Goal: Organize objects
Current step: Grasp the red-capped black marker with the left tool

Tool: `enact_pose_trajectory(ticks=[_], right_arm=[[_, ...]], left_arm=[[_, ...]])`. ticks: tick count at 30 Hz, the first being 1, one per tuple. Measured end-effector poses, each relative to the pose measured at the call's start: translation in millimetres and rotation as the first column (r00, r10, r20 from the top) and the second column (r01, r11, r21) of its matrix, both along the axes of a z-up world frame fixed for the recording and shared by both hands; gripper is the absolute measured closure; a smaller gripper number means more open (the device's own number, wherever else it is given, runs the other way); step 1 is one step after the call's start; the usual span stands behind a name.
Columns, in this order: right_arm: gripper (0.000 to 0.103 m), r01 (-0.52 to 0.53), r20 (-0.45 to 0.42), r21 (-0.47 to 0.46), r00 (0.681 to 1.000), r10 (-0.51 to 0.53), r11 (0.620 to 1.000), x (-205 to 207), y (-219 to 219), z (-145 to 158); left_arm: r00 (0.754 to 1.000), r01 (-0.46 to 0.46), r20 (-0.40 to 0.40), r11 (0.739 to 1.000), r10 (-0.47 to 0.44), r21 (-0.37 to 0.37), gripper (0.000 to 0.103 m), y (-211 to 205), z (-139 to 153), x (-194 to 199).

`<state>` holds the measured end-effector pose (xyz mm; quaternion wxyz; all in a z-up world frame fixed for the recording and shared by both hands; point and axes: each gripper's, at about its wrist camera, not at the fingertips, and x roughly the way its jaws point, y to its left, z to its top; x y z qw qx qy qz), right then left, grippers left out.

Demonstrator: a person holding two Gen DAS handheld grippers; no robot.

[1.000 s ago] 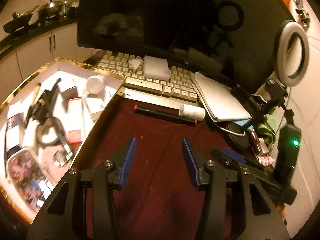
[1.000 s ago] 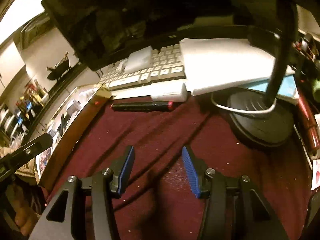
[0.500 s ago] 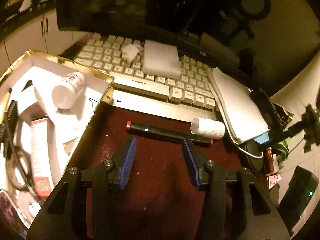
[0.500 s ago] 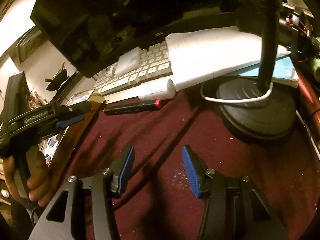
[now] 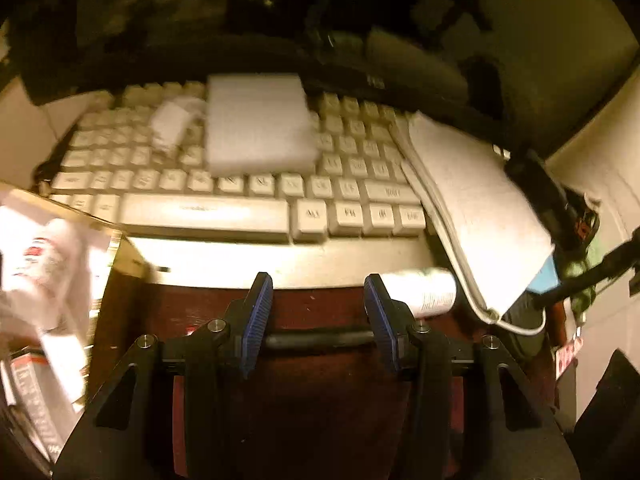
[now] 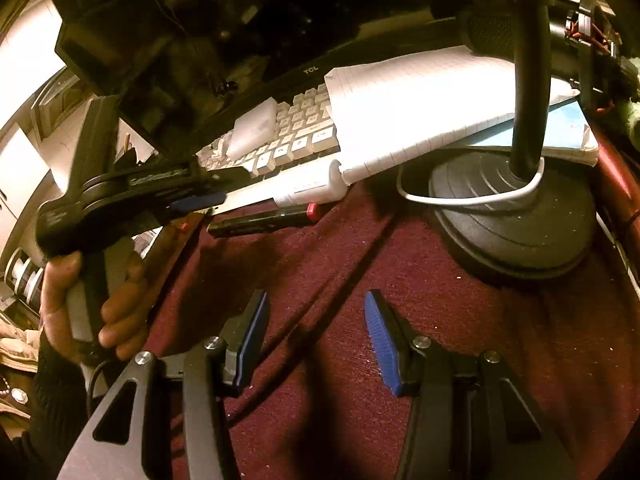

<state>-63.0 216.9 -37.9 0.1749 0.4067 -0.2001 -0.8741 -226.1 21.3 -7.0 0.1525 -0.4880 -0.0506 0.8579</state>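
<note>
A black marker with a red end [image 5: 320, 339] lies on the maroon cloth, crosswise between the open fingers of my left gripper [image 5: 318, 314]. The right wrist view shows the same marker [image 6: 264, 221] with my left gripper [image 6: 200, 200] over its left end. A white tube [image 5: 424, 290] lies just past the marker, against the keyboard [image 5: 208, 212]; it also shows in the right wrist view [image 6: 316, 190]. My right gripper [image 6: 316, 332] is open and empty, held above the cloth nearer to me.
A gold-edged box [image 5: 120, 240] of small items stands at the left. A white foam block [image 5: 256, 124] lies on the keyboard. A notebook [image 6: 420, 108] overlaps the keyboard's right end. A black lamp base [image 6: 512, 216] with a white cable stands at the right.
My left gripper has moved forward and down until the marker lies between its open fingers. My right gripper has stayed open and nearly still.
</note>
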Motion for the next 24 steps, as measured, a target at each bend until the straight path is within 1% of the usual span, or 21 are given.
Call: enact_pose_trajectory(ticks=[4, 5, 6, 8, 9, 11, 14, 15, 17, 20, 22, 24], right_arm=[[0.053, 0.000, 0.000, -0.001, 1.000, 0.000, 1.000, 0.4, -0.5, 0.2], [0.053, 0.001, 0.000, -0.002, 1.000, -0.001, 1.000, 1.0, -0.9, 0.6], [0.053, 0.001, 0.000, -0.002, 1.000, -0.001, 1.000, 0.6, -1.2, 0.5], [0.053, 0.000, 0.000, -0.005, 1.000, 0.000, 1.000, 0.2, -1.9, 0.5], [0.053, 0.000, 0.000, -0.006, 1.000, 0.000, 1.000, 0.0, -2.1, 0.3], [0.053, 0.001, 0.000, -0.012, 1.000, -0.001, 1.000, -0.8, -2.2, -0.3], [0.053, 0.001, 0.001, -0.015, 1.000, -0.001, 1.000, -1.8, -2.8, -0.5], [0.053, 0.002, 0.001, -0.018, 1.000, -0.002, 1.000, -2.1, -3.1, -0.6], [0.053, 0.002, 0.001, -0.016, 1.000, -0.002, 1.000, -2.5, -3.0, -0.8], [0.053, 0.002, 0.001, -0.021, 1.000, -0.002, 1.000, -2.4, -1.8, -1.0], [0.053, 0.009, 0.001, -0.027, 1.000, -0.009, 1.000, -2.0, -0.3, -1.2], [0.053, 0.022, 0.003, -0.036, 1.000, -0.022, 0.999, -2.0, 3.2, -1.8]], left_arm=[[0.999, 0.017, 0.035, 1.000, -0.017, -0.008, 0.056, 2.7, -14.7, 0.3], [0.999, 0.017, 0.028, 1.000, -0.017, -0.007, 0.056, 2.3, -13.8, 2.3], [0.999, 0.022, 0.037, 1.000, -0.022, -0.001, 0.056, 1.9, -13.6, 4.1], [0.997, 0.046, 0.062, 0.998, -0.048, 0.039, 0.056, 1.5, -12.4, 9.5], [0.995, 0.062, 0.074, 0.997, -0.065, 0.048, 0.056, 2.0, -12.9, 12.8], [0.994, 0.076, 0.079, 0.996, -0.079, 0.040, 0.056, 2.9, -11.5, 21.3], [0.984, 0.128, 0.114, 0.988, -0.138, 0.089, 0.056, 4.3, -9.9, 32.9], [0.982, 0.137, 0.116, 0.987, -0.147, 0.089, 0.056, 5.6, -9.4, 34.9], [0.984, 0.142, 0.099, 0.989, -0.145, 0.040, 0.056, 10.1, -8.7, 37.1], [0.987, 0.139, 0.085, 0.990, -0.139, -0.002, 0.056, 17.7, -8.5, 39.5], [0.987, 0.155, 0.055, 0.987, -0.153, -0.040, 0.056, 25.1, -7.8, 48.3], [0.985, 0.173, 0.025, 0.984, -0.172, -0.048, 0.056, 29.1, -6.7, 58.1]])
